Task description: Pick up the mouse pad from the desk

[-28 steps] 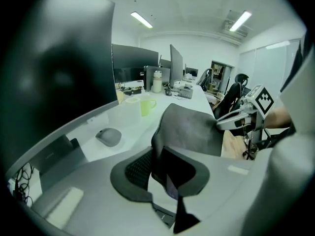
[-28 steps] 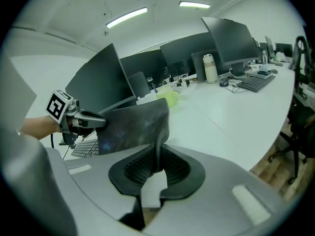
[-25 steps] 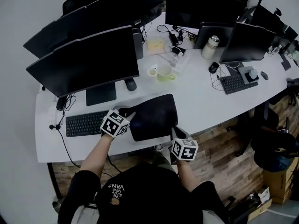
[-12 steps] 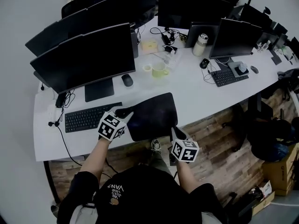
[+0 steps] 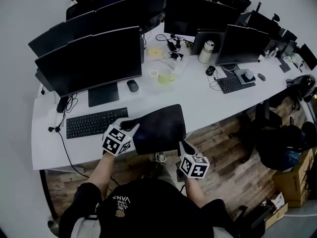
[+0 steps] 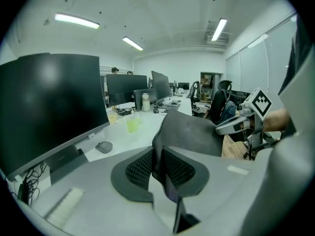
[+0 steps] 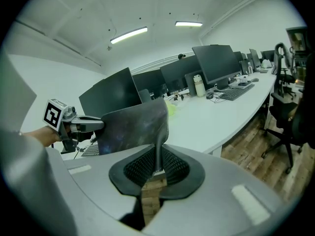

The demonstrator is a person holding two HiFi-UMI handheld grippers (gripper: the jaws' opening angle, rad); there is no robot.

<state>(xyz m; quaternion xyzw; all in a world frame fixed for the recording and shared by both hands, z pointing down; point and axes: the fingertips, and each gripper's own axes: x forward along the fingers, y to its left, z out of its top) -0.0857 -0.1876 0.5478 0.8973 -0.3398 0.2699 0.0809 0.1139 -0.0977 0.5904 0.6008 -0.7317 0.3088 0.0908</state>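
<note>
The dark mouse pad (image 5: 159,124) hangs in the air over the front edge of the white desk (image 5: 208,103), held at two opposite corners. My left gripper (image 5: 133,125) is shut on its left corner, my right gripper (image 5: 182,144) on its near right corner. In the left gripper view the mouse pad (image 6: 193,132) rises bent from between the pads of the left gripper (image 6: 160,167), and the right gripper (image 6: 242,125) pinches its far edge. The right gripper view shows the mouse pad (image 7: 129,128) curling up from the right gripper (image 7: 158,165), with the left gripper (image 7: 81,125) on its other corner.
A black keyboard (image 5: 96,122) lies left of the pad, in front of a big monitor (image 5: 91,63). Behind it are a mouse (image 5: 132,85) and a green mug (image 5: 165,75). Farther right stand more monitors, a can (image 5: 206,51) and a second keyboard (image 5: 233,83). Wooden floor lies below the desk edge.
Both grippers have risen with the mouse pad and drawn it toward the person. The pad has come off the desk top and now bends between them.
</note>
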